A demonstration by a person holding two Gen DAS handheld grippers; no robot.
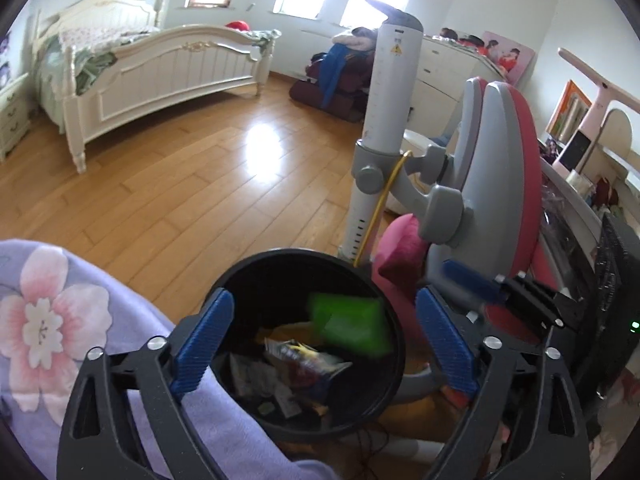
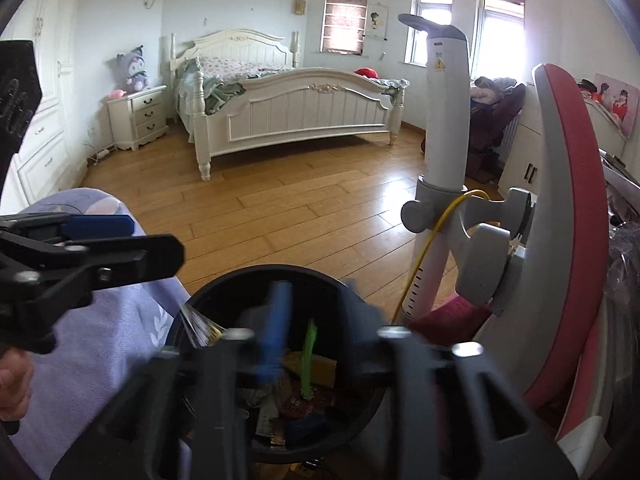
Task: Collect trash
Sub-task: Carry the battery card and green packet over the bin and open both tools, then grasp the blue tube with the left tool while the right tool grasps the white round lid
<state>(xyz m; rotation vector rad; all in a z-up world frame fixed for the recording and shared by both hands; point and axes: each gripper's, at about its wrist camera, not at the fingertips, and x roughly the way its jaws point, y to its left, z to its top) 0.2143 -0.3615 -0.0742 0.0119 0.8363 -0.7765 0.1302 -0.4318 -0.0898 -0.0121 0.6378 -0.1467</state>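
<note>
Green wrapper (image 1: 352,326) apparently mid-air over bin (image 1: 384,380), between released left tongs (image 1: 320,344).

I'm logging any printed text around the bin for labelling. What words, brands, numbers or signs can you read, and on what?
None reads as words.
White chair post: yellow warning triangle sticker, with small print around it too small to read.
Wrappers in the black trash bin: print blurred.
Green item: motion-blurred, no text.
Wall poster: no legible text.
</note>
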